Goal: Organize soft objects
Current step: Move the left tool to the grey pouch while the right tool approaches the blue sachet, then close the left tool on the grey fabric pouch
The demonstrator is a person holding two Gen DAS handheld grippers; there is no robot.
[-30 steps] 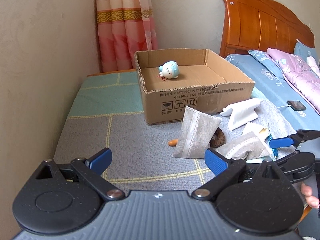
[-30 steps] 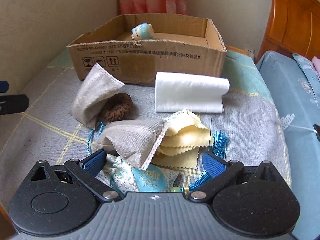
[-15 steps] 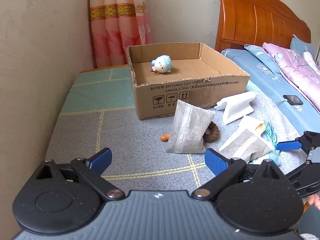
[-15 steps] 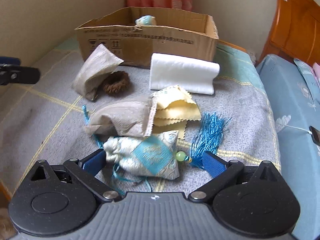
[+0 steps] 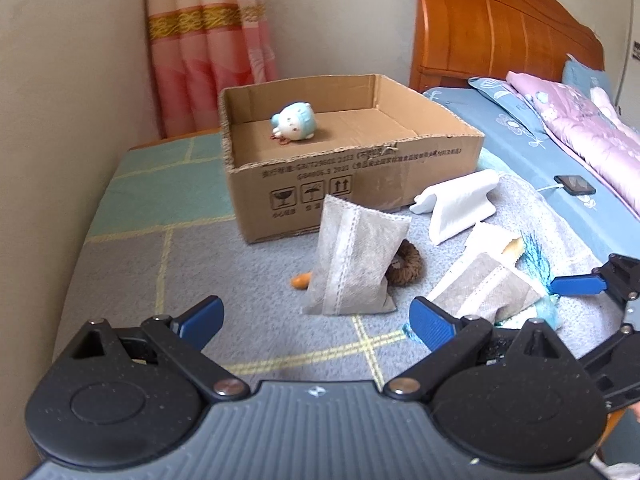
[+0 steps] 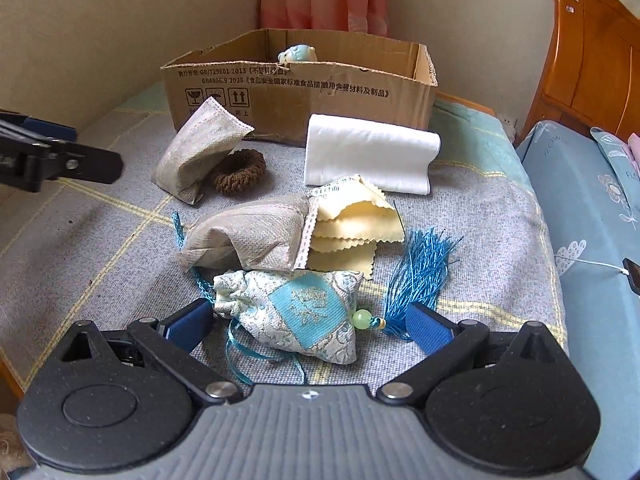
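A cardboard box stands at the back with a blue-white plush toy inside. In front lie a grey pouch, a brown knitted ring, a second grey pouch, yellow cloths, a white folded cloth and a blue brocade sachet with a tassel. My right gripper is open, its fingers on either side of the sachet. My left gripper is open and empty, short of the first grey pouch.
All lies on a grey and teal checked cover. A wall runs along the left, a pink curtain at the back. A bed with a wooden headboard, blue sheet and a phone lies to the right. A small orange piece sits by the pouch.
My right gripper has drawn back from the pile, so the sachet now lies between its fingers. My left gripper has swung slightly and stays open and empty.
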